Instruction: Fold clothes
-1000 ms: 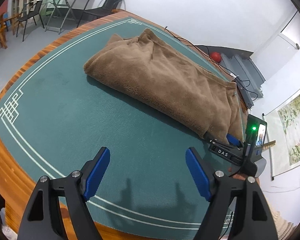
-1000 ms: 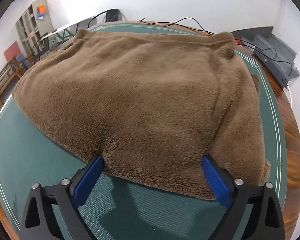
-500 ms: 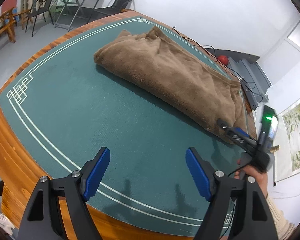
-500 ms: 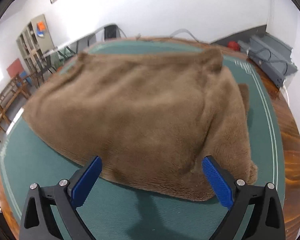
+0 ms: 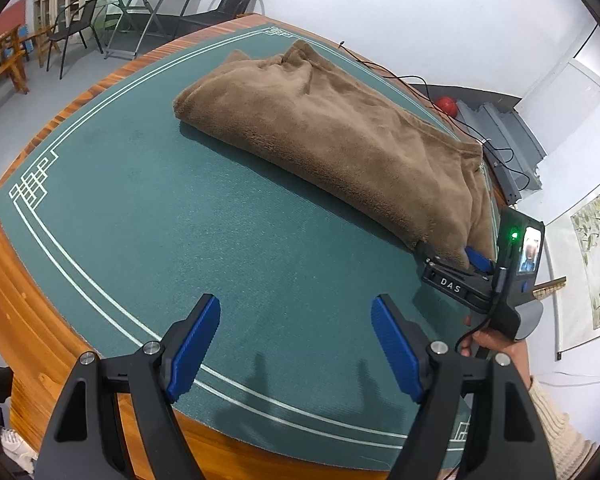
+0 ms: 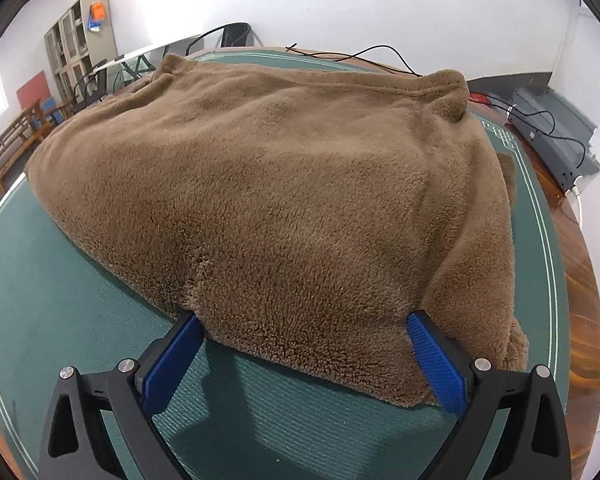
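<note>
A brown fleece garment [image 5: 332,136] lies folded in a long bundle on the green table mat [image 5: 180,216], from the far middle to the right. My left gripper [image 5: 296,340] hovers open over bare mat near the front edge, well short of the garment, with nothing between its blue pads [image 5: 196,344]. In the right wrist view the garment [image 6: 280,200] fills the frame. My right gripper [image 6: 306,344] is open wide at its near hem, and the fleece edge lies between the fingertips [image 6: 436,360]. The left wrist view shows the right gripper [image 5: 460,260] at the garment's near right corner.
The mat covers a round wooden table [image 5: 16,288]. Black cables [image 6: 360,56] run along its far side toward a grey device [image 6: 552,136]. A red ball [image 5: 446,106] lies beyond the table. Chairs and a folding table [image 5: 148,4] stand at the back left. A hand [image 5: 496,344] in a knit sleeve holds the right gripper.
The right gripper drew back a little from the garment's hem, then came forward again, so the fleece edge lies between its fingertips as before. The left gripper stays open over the mat.
</note>
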Available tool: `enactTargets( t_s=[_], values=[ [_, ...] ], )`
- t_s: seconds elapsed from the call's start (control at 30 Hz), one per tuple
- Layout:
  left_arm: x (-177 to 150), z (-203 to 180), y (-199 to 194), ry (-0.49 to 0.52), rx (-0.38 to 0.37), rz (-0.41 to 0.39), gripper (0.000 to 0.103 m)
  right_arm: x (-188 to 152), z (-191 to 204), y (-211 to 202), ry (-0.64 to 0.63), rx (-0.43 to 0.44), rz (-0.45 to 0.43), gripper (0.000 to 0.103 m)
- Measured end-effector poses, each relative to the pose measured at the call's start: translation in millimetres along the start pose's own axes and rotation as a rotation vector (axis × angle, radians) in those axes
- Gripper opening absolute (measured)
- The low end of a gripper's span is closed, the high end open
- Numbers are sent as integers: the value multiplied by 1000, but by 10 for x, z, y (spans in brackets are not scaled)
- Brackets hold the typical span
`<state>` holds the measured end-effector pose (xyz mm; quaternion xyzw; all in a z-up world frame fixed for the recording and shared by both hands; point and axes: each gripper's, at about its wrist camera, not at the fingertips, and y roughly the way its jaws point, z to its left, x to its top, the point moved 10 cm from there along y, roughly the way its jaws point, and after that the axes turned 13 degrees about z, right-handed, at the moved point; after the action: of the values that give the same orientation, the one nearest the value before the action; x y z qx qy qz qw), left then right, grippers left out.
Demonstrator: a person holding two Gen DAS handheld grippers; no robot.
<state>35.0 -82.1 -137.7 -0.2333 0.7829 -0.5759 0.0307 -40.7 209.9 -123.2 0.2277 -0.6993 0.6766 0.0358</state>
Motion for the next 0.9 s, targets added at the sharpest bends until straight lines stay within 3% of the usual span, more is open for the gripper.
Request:
enactTargets(
  t_s=[0.23, 0.37, 0.47, 0.6, 0.9],
  values=[
    [-40, 109, 23, -25, 20, 12, 81, 28, -22, -33, -20, -37, 26, 102],
    [-22, 171, 38, -27, 35, 17, 81, 209, -199, -344, 134, 72, -83, 102],
    [40, 226, 53, -26, 44, 17, 81, 289, -291, -256, 201, 87, -71, 102],
    [179, 268, 128, -23, 39, 33, 81, 279, -187, -4, 132, 40, -24, 102],
    [467, 274, 263, 9, 21, 58, 81, 194, -237, 2, 156, 44, -50, 102]
  ],
)
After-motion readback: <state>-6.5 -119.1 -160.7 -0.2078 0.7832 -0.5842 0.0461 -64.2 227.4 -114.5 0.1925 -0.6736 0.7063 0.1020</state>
